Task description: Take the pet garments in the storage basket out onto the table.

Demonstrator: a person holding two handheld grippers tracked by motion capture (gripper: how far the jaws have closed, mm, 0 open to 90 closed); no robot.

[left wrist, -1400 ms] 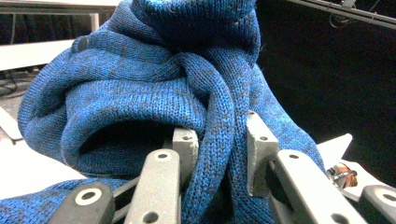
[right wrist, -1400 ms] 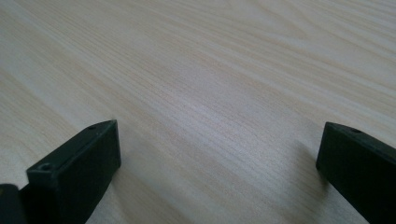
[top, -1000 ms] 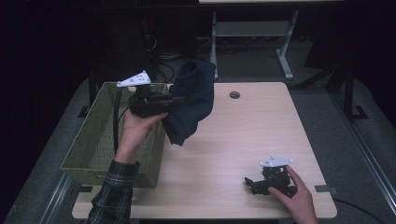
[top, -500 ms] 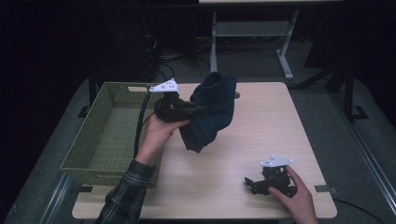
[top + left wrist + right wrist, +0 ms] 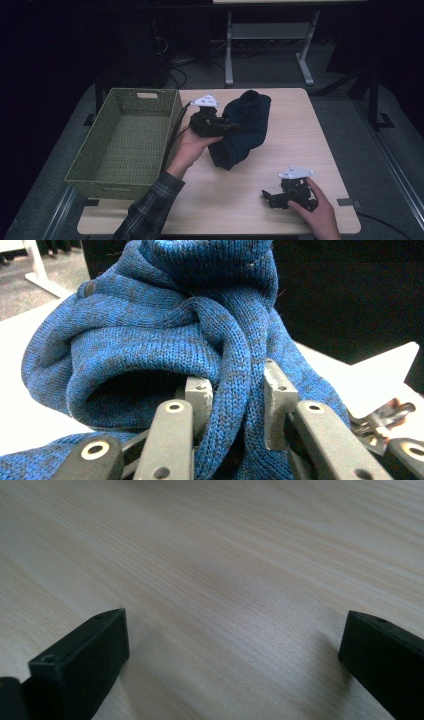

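Note:
A dark blue knitted garment hangs bunched over the middle of the wooden table, its lower end touching the tabletop. My left gripper is shut on a fold of it from the left side. In the left gripper view the two jaws pinch a rope-like fold of the knit at the left gripper's tips. Near the table's front right, my right gripper rests in a hand. In its own view the right gripper is open, with bare wood between the jaws.
A green woven basket stands on the table's left side, right beside the left hand, with nothing in it that I can see. A table frame stands on the floor beyond the far edge.
The left hand has carried the garment right and down, from over the basket's edge to over the table's middle. The right hand has not moved.

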